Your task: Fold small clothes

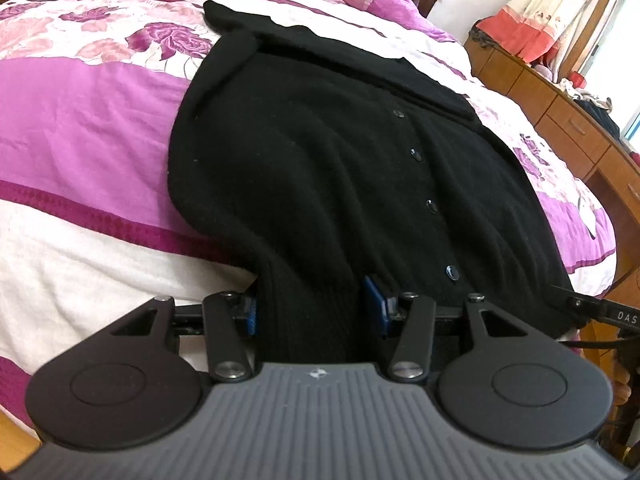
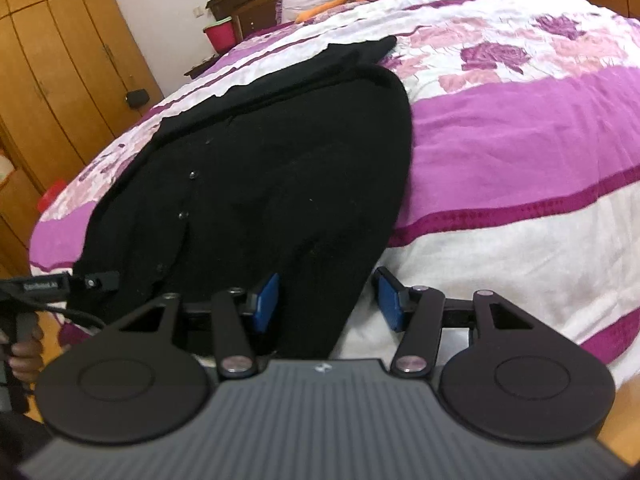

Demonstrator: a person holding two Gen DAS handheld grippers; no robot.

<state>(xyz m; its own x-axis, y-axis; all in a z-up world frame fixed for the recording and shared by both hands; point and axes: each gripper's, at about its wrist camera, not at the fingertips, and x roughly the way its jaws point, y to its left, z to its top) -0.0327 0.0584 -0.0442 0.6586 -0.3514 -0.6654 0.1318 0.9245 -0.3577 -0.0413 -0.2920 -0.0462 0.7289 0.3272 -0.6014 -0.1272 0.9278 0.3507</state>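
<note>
A black buttoned cardigan [image 1: 320, 152] lies flat on the bed, its ribbed hem hanging over the near edge. My left gripper [image 1: 316, 308] is open, its blue-padded fingers [image 1: 378, 300] on either side of the hem's left part. The cardigan also shows in the right wrist view [image 2: 272, 184]. My right gripper [image 2: 330, 302] is open with the hem's right corner between its blue pads [image 2: 390, 300]. The right gripper shows at the right edge of the left wrist view [image 1: 600, 312], and the left gripper at the left edge of the right wrist view [image 2: 60, 284].
The bed has a pink, purple and white floral quilt [image 1: 80, 112]. Pillows and an orange soft toy [image 2: 320, 8] lie at the head. A wooden dresser [image 1: 560, 104] stands beside the bed; wooden wardrobes [image 2: 52, 60] and a red bin [image 2: 220, 36] stand on the other side.
</note>
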